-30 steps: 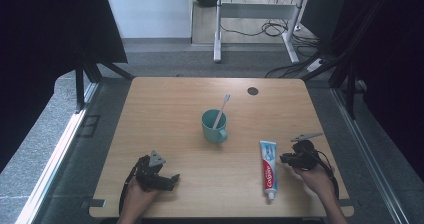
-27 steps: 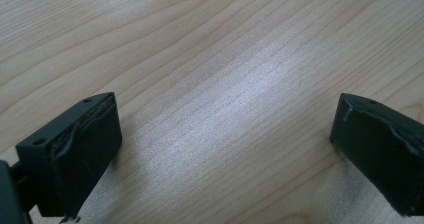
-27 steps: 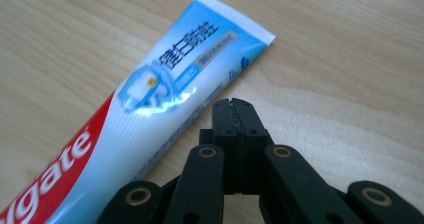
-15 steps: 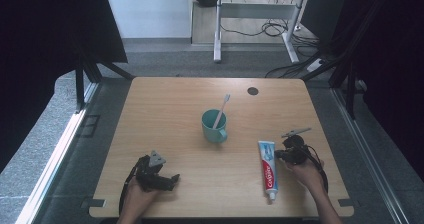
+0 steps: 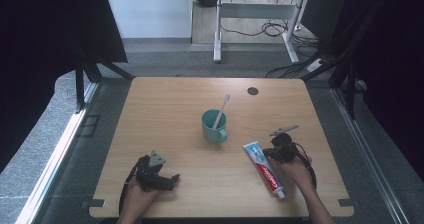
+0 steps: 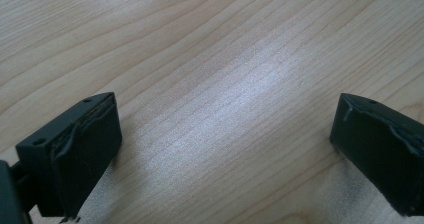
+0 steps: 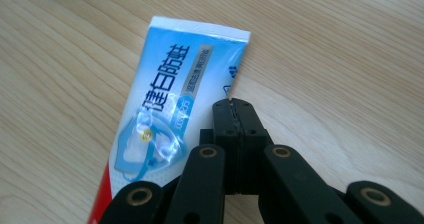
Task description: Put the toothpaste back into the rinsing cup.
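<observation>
Right gripper view: right claw (image 7: 234, 114) clenched over toothpaste tube (image 7: 170, 104) — grip unclear (cap cut off) — left claw (image 6: 225, 149) spread.

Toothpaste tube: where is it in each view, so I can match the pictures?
High view: the toothpaste tube lies lower right on the table, slanted, cap toward the near edge, beside the right tongs.
Left gripper view: bare wood between the open left tongs; no tube.
Right gripper view: the tube fills the upper left, its flat crimped end uppermost, with the shut tongs at its right edge.
Shared landmark: the pale wood grain.
</observation>
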Demonstrator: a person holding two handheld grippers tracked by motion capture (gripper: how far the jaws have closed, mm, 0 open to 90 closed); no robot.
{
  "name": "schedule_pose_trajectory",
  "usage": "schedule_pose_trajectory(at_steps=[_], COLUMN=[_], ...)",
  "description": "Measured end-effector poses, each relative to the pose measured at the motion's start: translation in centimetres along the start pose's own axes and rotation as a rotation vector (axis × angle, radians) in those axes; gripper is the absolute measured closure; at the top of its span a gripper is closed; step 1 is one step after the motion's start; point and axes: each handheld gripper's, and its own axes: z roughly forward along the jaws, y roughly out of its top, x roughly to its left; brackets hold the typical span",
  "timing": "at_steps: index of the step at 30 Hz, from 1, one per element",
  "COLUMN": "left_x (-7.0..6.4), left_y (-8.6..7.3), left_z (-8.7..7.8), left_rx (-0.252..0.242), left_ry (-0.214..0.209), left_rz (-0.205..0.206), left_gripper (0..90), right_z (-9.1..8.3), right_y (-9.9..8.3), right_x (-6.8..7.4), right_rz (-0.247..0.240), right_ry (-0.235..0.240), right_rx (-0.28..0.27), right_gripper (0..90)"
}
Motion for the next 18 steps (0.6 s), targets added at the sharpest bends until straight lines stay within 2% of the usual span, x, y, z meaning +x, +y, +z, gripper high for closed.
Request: schedule_pose_trajectory(at_steps=[5,11,18], left_x=[0.0,0.0,0.0], left_y=[0.0,0.0,0.0], left_z=[0.0,0.0,0.0], left_rx=[0.0,0.0,0.001], left_ry=[0.0,0.0,0.0], left_rz=[0.0,0.0,0.001], left_gripper=[0.1,0.1,0.1], right_z=[0.7,-0.1,-1.9], right_y=[0.5,0.1,-0.8], right_x=[0.9,0.4,0.0], right_rz=[-0.023,-0.023,-0.013], right_ry=[0.017,0.01,0.021], right_rx=[0.01,0.004,0.004], right_gripper=[89.4,89.0,67.6])
